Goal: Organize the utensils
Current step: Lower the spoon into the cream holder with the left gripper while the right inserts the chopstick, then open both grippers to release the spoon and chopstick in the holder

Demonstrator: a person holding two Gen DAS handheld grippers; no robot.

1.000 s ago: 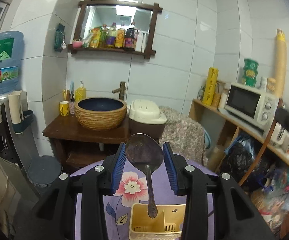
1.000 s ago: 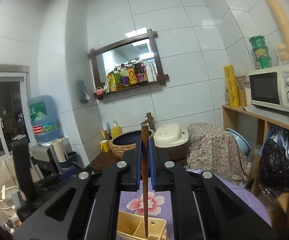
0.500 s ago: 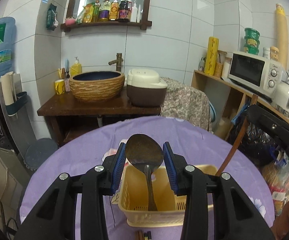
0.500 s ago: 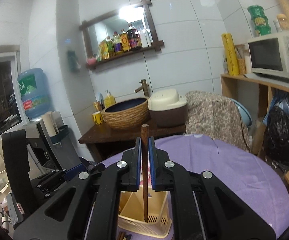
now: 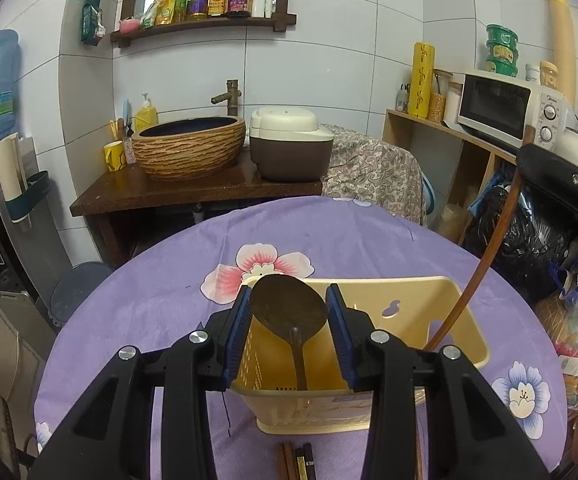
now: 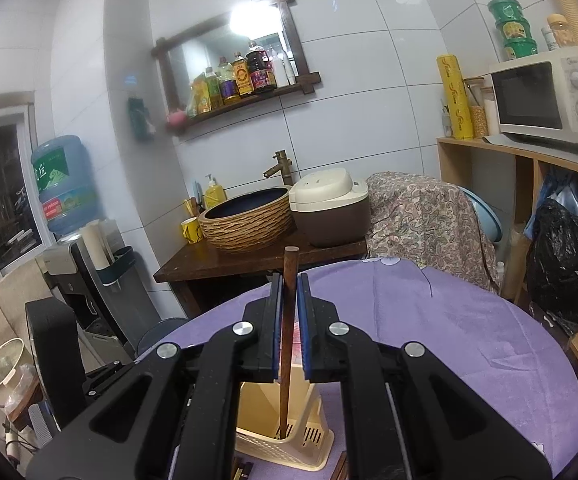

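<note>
My left gripper (image 5: 288, 295) is shut on the bowl of a dark metal spoon (image 5: 289, 314), gripped between its blue pads. The spoon's handle hangs down into a yellow plastic utensil basket (image 5: 421, 300) on the purple floral tablecloth (image 5: 161, 280). My right gripper (image 6: 289, 284) is shut on a brown wooden chopstick (image 6: 287, 332), held upright with its lower end inside the basket (image 6: 313, 440). From the left wrist view that chopstick (image 5: 485, 256) slants into the basket's right side. Several loose chopsticks (image 5: 295, 460) lie on the cloth in front of the basket.
Beyond the round table stands a dark wooden washstand (image 5: 193, 194) with a wicker basin (image 5: 189, 148) and a rice cooker (image 5: 289, 148). A shelf with a microwave (image 5: 505, 106) and a black bag (image 5: 521, 240) flanks the right. A water dispenser (image 6: 65, 184) stands on the left.
Both grippers have come down toward the table. The spoon's handle and the chopstick's tip have sunk into the yellow basket. Neither grip has changed.
</note>
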